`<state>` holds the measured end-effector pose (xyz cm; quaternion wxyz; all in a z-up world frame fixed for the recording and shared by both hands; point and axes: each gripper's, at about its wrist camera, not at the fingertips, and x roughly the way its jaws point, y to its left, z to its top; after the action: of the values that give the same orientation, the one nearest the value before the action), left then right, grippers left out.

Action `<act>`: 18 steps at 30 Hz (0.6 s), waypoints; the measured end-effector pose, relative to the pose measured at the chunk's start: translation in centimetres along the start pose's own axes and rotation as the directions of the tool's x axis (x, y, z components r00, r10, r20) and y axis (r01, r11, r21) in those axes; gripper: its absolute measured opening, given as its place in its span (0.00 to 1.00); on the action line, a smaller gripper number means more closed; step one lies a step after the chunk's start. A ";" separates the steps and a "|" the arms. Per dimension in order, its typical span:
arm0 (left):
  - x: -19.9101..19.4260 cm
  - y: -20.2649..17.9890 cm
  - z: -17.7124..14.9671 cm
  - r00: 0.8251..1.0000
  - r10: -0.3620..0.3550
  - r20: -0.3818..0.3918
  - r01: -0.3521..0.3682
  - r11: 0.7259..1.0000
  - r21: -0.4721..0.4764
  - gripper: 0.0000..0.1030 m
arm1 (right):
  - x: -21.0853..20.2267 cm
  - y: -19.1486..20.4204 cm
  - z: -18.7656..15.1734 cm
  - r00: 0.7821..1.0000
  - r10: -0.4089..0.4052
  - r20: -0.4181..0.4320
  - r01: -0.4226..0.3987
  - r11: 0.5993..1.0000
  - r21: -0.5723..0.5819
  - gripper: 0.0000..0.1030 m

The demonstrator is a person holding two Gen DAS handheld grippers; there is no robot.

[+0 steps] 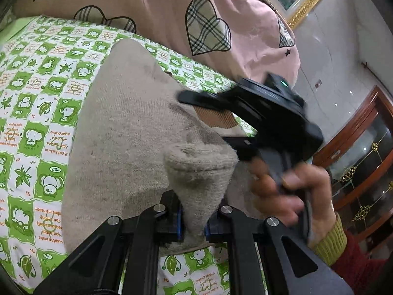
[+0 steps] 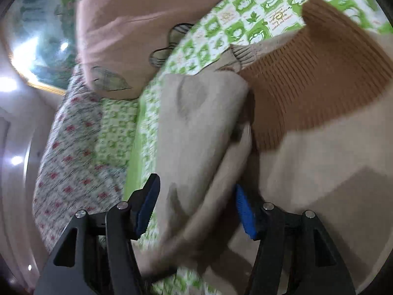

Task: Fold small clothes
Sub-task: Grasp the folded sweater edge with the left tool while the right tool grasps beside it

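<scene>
green patterned sheet covers the bed. beige knit garment lies on it, brown ribbed band at one end. left gripper pinches a bunched fold. right gripper spread, fabric between pads, unpressed.

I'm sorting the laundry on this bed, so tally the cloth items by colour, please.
Beige garment with brown ribbed band: 1
Pink cloth with plaid hearts: 1
Green-and-white printed sheet: 1
Red-flowered quilt: 1
Total: 4
</scene>
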<state>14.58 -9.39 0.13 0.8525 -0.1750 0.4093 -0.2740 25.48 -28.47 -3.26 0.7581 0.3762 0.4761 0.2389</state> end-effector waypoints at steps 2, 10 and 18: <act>-0.1 -0.1 0.0 1.000 0.009 -0.003 -0.009 1.000 0.008 0.10 | 0.9 0.4 1.2 1.000 -0.025 0.015 0.026 0.999 -0.032 0.38; -0.4 -6.4 2.2 0.999 -0.052 -0.005 0.052 0.992 0.116 0.11 | -5.6 5.3 2.2 0.989 -0.044 0.141 0.077 0.967 -0.242 0.16; 7.3 -10.3 -1.2 0.985 -0.076 -0.155 0.095 0.989 0.117 0.11 | -9.6 -1.9 1.6 0.959 -0.249 0.138 0.271 0.945 -0.182 0.16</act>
<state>14.04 -22.08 0.45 0.8159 -0.1179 0.4466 -0.3477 22.75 -37.03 0.83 0.8426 0.2454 0.4515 0.1612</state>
